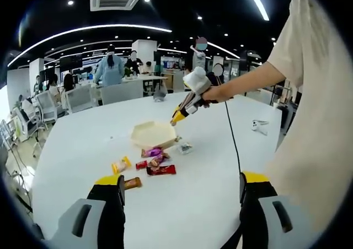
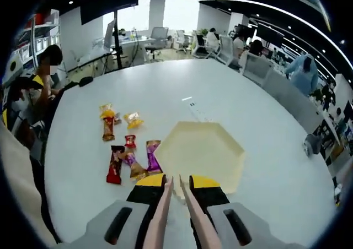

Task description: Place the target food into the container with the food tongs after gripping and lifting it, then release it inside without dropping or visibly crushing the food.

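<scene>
Sitting on white office table [image 2: 265,122]: snacks [image 2: 129,155] beside hexagonal container [image 2: 201,150]. Right gripper [image 2: 177,184] pinching pink tongs [image 2: 165,216], hovering above container, seemingly foodless; left gripper [image 1: 182,185] gaping, empty.

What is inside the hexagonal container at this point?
Nothing visible: the hexagonal container shows a bare pale interior in the right gripper view. The tongs held by the right gripper cover part of its near edge, so that spot is hidden. The wrapped snacks lie outside on the table.
</scene>
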The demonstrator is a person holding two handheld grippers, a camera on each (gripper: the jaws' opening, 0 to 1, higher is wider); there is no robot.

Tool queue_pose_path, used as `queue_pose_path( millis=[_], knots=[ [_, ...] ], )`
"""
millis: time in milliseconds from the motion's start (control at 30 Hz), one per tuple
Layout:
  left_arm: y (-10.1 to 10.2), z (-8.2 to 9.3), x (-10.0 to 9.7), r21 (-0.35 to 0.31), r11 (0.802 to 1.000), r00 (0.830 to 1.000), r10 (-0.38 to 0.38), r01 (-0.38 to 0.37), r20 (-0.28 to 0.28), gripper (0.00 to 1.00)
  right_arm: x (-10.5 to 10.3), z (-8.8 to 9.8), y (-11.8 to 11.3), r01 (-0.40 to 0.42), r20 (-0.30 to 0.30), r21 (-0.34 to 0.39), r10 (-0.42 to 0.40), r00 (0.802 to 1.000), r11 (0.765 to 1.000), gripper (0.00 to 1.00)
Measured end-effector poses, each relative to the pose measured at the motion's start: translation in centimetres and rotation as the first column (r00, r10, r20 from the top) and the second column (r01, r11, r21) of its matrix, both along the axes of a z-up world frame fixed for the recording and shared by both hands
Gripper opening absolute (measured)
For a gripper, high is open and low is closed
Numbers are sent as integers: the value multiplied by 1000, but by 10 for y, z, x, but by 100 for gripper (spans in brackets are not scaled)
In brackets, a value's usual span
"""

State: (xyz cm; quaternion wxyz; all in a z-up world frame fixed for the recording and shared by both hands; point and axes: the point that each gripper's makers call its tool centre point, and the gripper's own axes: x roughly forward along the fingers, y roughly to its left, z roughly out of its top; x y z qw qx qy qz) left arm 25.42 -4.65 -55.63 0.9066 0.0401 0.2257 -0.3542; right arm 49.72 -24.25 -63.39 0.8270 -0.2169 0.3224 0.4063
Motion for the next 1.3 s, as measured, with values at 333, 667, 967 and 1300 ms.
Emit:
queue_pose_path(
  millis=[333,667,967,1300],
  knots=[
    [-5,-6,4,2,1000,1000,-5,5,-25,85,4,-32,-45,7,-30,-130,-11,999,991,19],
    [-14,-11,10,8,1000,999,-2,3,-54,85,-23,-69,-44,-149,-103,-183,131,986,972,20],
    [-26,-15,15,12,1000,997,7,-6,-77,85,-6,-82,-47,-199,-70,-233,188,980,952,20],
    [-32,-22,19,13,999,994,31,-30,-101,85,19,-94,-47,-305,-52,-292,304,951,906,21]
  ],
)
